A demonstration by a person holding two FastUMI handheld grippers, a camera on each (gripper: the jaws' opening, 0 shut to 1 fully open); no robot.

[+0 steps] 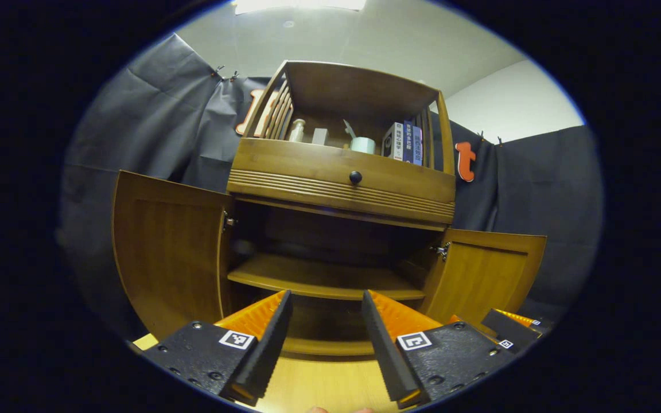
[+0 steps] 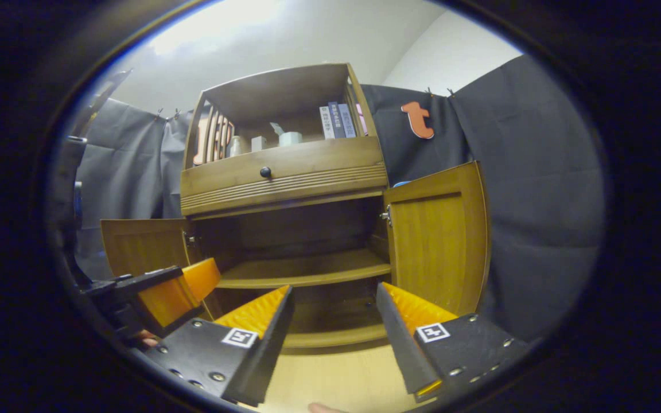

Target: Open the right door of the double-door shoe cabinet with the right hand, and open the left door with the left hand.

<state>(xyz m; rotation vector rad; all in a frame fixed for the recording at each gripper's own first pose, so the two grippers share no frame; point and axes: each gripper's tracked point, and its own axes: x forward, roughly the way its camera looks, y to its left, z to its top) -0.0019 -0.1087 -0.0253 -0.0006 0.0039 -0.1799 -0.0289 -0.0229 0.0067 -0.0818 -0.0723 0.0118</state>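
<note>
The shoe cabinet (image 1: 342, 178) stands straight ahead of both pairs of fingers, its lower compartment gaping. The left door (image 1: 164, 252) is swung wide, up and to the left of the left gripper (image 1: 326, 344); its long axis is upright, hinged at its right edge. The right door (image 2: 439, 252) is likewise open, up and to the right of the right gripper (image 2: 333, 344), nearer that hand than the other. Both grippers' fingers are spread apart, holding nothing and well short of either door. In the right gripper view, the left gripper sits just to the left of the fingers. Between the fingers lies the inner shelf (image 2: 307, 269). Both openings look done; I judge that nothing remains but to draw back.
</note>
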